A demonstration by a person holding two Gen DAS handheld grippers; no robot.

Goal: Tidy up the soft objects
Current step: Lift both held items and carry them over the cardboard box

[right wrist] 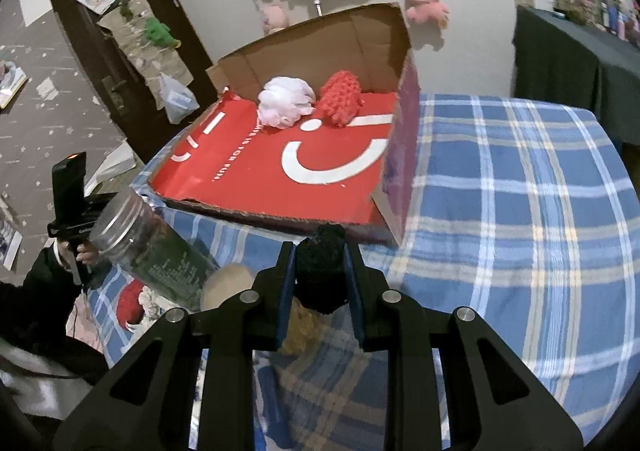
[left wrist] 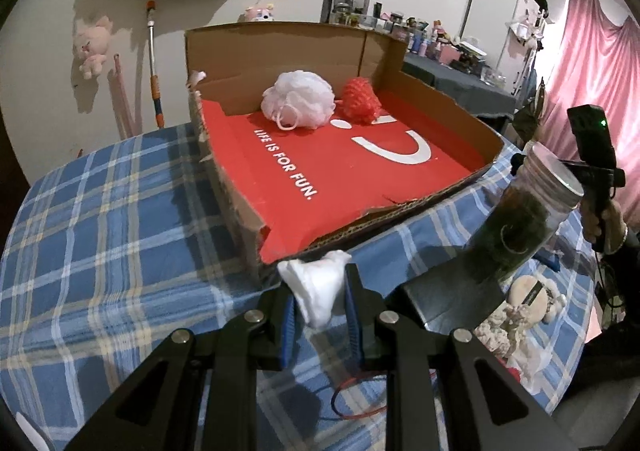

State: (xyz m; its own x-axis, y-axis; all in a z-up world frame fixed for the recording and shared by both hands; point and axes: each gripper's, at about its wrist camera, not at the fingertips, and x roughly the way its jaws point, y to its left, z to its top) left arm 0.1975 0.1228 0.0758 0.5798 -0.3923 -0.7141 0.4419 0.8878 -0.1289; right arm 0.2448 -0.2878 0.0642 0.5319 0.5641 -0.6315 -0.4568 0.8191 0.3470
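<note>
A shallow cardboard box with a red printed floor [left wrist: 320,167] [right wrist: 260,167] lies on the blue plaid cloth. In its far end sit a white mesh bath pouf [left wrist: 300,99] [right wrist: 284,101] and a red knobbly soft object [left wrist: 360,101] [right wrist: 340,97], side by side. My left gripper [left wrist: 320,291] is shut on a white soft wad [left wrist: 316,287], held just before the box's near edge. My right gripper [right wrist: 320,275] is shut on a black fuzzy soft object [right wrist: 322,271], held above the cloth near the box's near right corner.
A tall clear jar with a metal lid and dark contents [left wrist: 520,211] [right wrist: 148,251] stands by the box. A beige-and-white plush [left wrist: 520,307] and a red item [right wrist: 130,301] lie near it. The other hand-held unit shows at each view's edge [left wrist: 592,155] [right wrist: 68,195]. Plaid cloth [right wrist: 520,191] spreads to the right.
</note>
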